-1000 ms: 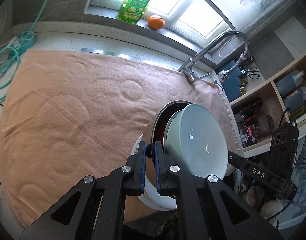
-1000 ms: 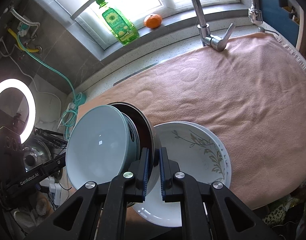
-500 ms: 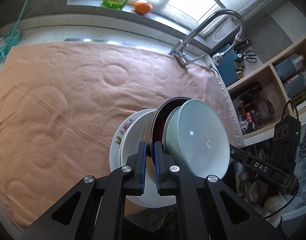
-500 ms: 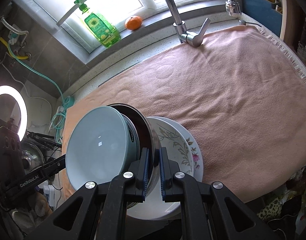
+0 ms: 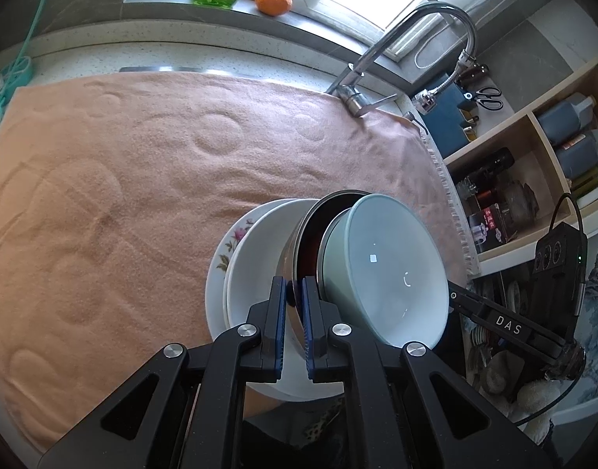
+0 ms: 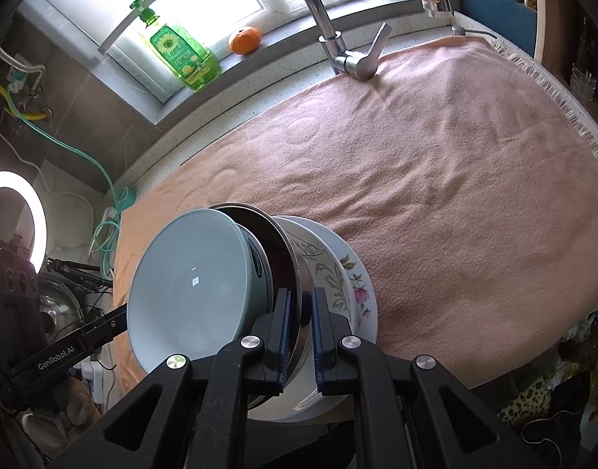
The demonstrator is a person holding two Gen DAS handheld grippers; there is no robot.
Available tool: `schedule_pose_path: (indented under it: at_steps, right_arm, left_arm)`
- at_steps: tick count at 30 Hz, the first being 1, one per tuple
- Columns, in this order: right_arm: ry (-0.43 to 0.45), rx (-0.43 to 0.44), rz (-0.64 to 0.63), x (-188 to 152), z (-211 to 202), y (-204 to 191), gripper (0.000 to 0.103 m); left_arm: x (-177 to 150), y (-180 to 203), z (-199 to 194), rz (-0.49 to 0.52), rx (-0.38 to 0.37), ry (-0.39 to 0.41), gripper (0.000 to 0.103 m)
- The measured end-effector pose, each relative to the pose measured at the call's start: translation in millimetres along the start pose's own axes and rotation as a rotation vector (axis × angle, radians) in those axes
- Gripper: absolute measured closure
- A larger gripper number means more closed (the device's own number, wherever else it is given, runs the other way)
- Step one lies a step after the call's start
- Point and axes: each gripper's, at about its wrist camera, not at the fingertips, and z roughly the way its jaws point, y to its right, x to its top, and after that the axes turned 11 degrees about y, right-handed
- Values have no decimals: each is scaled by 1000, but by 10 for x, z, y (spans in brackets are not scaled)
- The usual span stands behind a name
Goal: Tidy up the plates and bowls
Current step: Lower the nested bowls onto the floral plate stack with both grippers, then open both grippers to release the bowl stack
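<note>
The held metal bowl [image 5: 304, 230] with the pale green bowl [image 5: 381, 269] inside is now carried over the stacked plates. More of the floral plate [image 6: 359, 293] is seen beneath.

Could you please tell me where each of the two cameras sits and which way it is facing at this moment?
Left wrist: sits on the left gripper, facing steeply down over the towel toward the tap; own two fingers show, clamped on the steel bowl rim.
Right wrist: sits on the right gripper, facing steeply down toward the window; own two fingers show, clamped on the same rim.
Shared: steel bowl, pale green bowl nested inside it, stacked plates beneath, towel, tap, orange, soap bottle.
</note>
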Motion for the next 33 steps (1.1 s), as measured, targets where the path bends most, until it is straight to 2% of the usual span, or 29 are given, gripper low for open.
schedule_pose_path:
  at_steps: [23,33]
  right_arm:
    - [-18,6,-5,-47,67,7,94]
    - [-37,51,-18,-20,89,43,94]
  left_arm:
    - [-33,-24,42,2,19,-7,97]
    - [-38,3,37,2,52,-1,97]
